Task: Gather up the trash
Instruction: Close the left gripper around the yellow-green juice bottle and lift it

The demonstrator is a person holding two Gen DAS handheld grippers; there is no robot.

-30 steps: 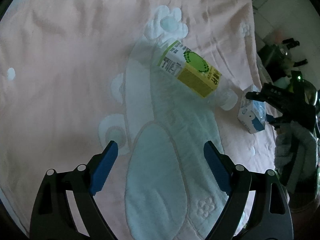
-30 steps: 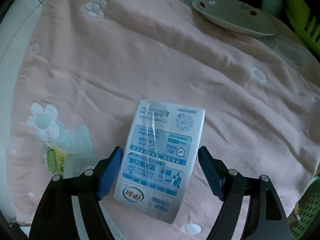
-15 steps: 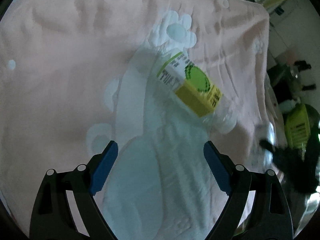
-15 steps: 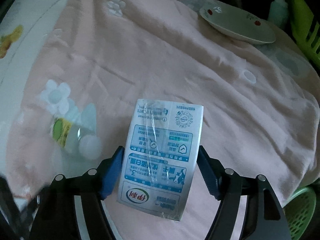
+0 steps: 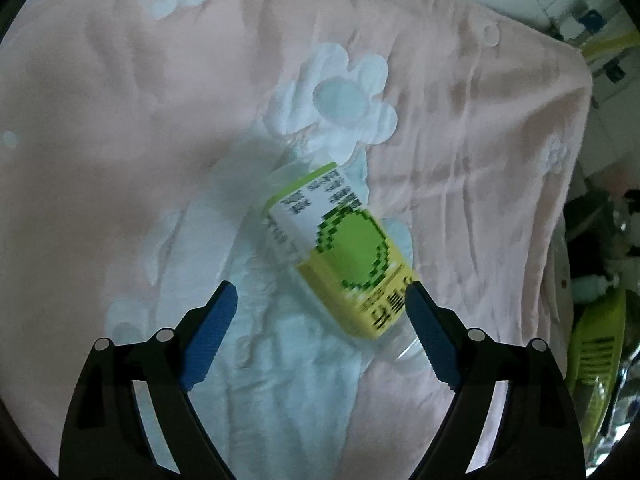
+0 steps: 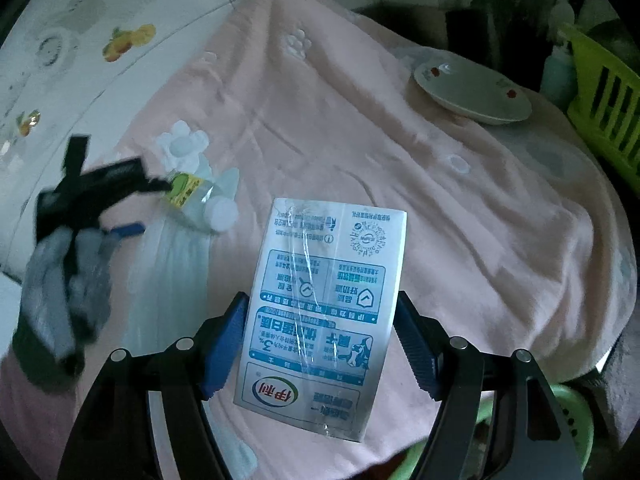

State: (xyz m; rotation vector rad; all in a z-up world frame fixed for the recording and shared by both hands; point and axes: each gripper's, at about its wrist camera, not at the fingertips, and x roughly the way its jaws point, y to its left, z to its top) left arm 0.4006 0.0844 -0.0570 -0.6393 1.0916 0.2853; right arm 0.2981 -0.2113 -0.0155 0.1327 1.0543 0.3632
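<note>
Plainly silvery milk carton point(image 6: 320, 316), blue-printed

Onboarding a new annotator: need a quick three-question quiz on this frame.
1. True or false: the right tool grips the milk carton.
2. The labelled bottle lies on: A a tray, B the pink blanket, C a sink.
3. What dish sits near the blanket's far edge in the right wrist view?
Key: 1 true; 2 B; 3 a plate.
</note>
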